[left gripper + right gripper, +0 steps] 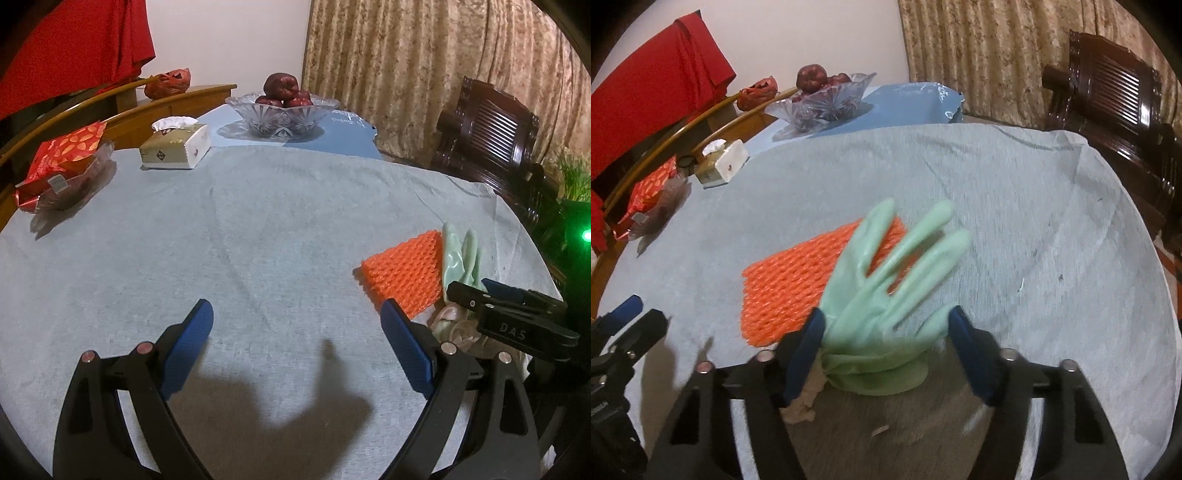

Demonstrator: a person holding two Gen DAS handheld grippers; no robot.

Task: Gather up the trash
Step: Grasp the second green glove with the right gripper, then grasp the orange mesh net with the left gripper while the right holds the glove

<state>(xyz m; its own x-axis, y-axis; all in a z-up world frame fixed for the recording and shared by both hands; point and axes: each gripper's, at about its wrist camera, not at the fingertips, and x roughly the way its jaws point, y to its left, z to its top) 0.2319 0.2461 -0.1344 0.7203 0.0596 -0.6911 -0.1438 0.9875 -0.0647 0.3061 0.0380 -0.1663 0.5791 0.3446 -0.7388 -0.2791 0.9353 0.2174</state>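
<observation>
A pale green rubber glove (886, 280) lies on the grey tablecloth, partly over an orange foam fruit net (798, 291). My right gripper (886, 325) has both blue pads against the glove's bunched cuff, shut on it. A crumpled beige scrap (805, 402) sits under its left finger. In the left wrist view the net (406, 273) and glove (458, 258) are at the right, with the right gripper (471, 286) on them. My left gripper (295, 308) hangs open over bare cloth, left of the net, holding nothing.
At the far side stand a tissue box (177, 147), a glass bowl of dark red apples (282, 114) and a red snack bag in a glass dish (62, 162). A dark wooden chair (495, 136) is off the table's right edge. Small scraps (1021, 286) dot the cloth.
</observation>
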